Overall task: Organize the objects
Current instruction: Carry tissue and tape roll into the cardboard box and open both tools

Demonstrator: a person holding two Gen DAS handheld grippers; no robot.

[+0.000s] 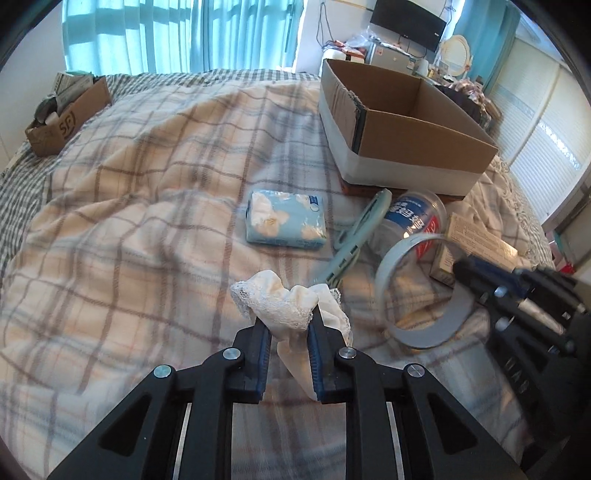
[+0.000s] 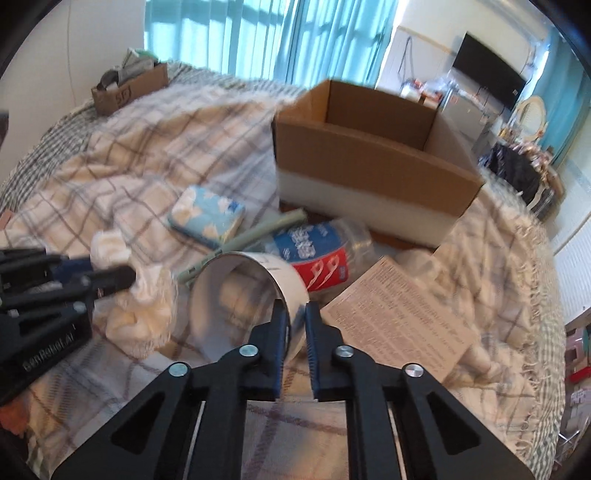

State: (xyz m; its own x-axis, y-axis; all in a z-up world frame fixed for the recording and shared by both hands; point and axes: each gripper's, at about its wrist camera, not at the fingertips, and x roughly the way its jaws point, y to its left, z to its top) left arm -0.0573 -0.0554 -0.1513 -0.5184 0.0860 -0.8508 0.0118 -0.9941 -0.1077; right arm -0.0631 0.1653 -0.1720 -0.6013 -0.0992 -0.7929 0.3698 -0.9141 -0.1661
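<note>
The left gripper [image 1: 289, 321] pinches a bunched white lace cloth [image 1: 284, 299] between its blue-padded fingers [image 1: 263, 345]; the cloth stands above the fingertips and a fold hangs down between them, over the plaid blanket [image 1: 129, 206] of the bed. Just ahead of this gripper and slightly to its right, a pale green hanger [image 1: 354, 236] lies on the blanket. Further ahead lies a blue tissue pack [image 1: 286, 218]. The right gripper [image 2: 297, 317] clamps the wall of a grey tape roll [image 2: 255, 291], one finger inside the ring and one outside, with the roll tilted and its opening facing left of the gripper. Immediately beyond the roll lies a clear plastic bottle [image 2: 321, 251] on its side, with a blue and red label, touching or nearly touching the roll. To the right of this gripper a printed carton [image 2: 399, 314] lies flat on the blanket. Ahead of the bottle stands an open cardboard box [image 2: 369, 162] with a white lower band; no contents show in the visible part of its interior. To the left of the right gripper, the left gripper [image 2: 129, 277] appears with the cloth [image 2: 144, 302] draped below it. Far ahead and left, at the bed's far edge, sits a small cardboard box [image 1: 66, 118] holding assorted items. Blue curtains [image 1: 177, 33] hang behind the bed.
</note>
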